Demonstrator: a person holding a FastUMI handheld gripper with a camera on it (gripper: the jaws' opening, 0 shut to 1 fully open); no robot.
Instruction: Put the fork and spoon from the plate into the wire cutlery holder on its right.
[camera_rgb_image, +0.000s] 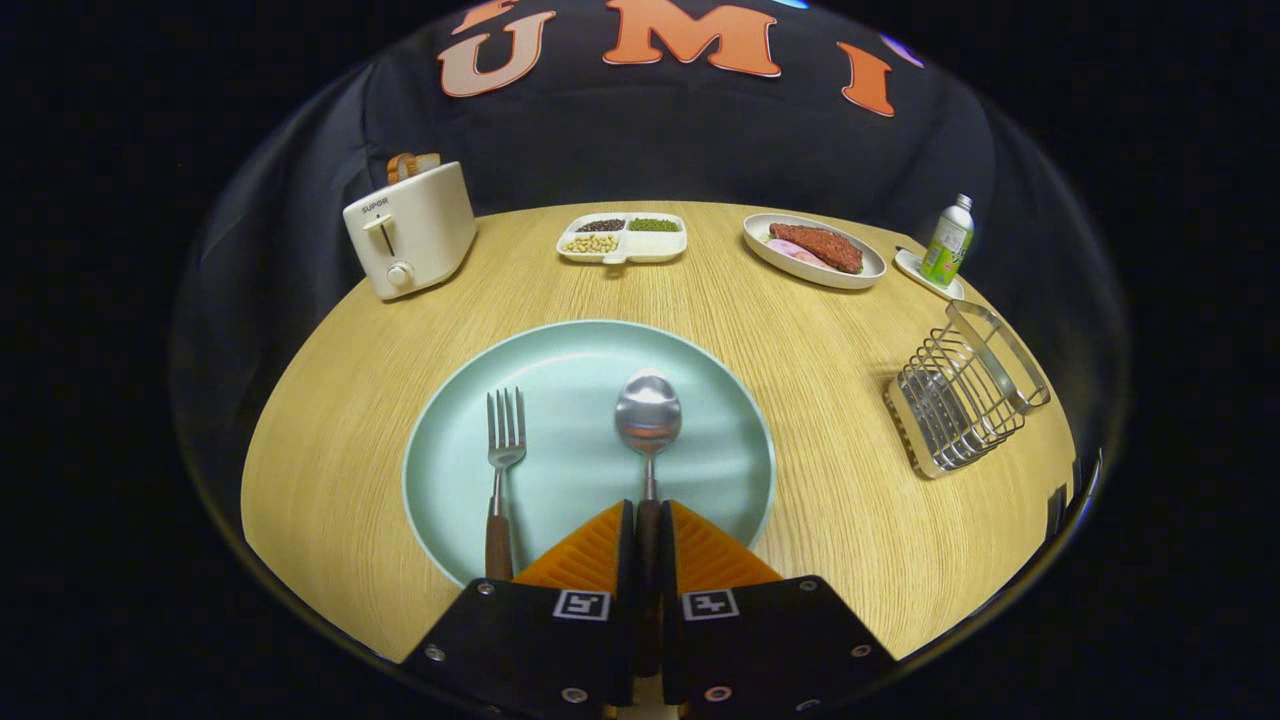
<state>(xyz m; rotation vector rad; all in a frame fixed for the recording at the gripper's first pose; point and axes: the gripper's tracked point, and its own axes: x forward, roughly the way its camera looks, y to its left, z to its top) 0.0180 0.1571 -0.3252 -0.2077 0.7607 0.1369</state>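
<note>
Grasping the spoon (648, 420) by its dark handle, the hand-held gripper (648, 520) has both fingers pressed against the handle's sides, with almost no gap between them. The spoon lies on the pale green plate (700, 370), its steel bowl pointing away from the fingers, just ahead of them. The fork (503, 470) lies on the same plate, left of the spoon and roughly parallel to it, tines pointing away, its brown handle reaching the plate's near rim beside the left finger. The plate rests on the round, wood-grain desk (820, 330). The wire cutlery holder (965, 390) stands on the desk to the right of the plate, apart from it, and nothing can be seen inside it. Beyond the plate, along the far edge of the desk, stand a cream toaster (410, 235) with bread in its slot, a white divided dish (622, 238) of beans and grains, an oval dish (814, 250) carrying food, and a small green bottle (948, 242) on a saucer.
</note>
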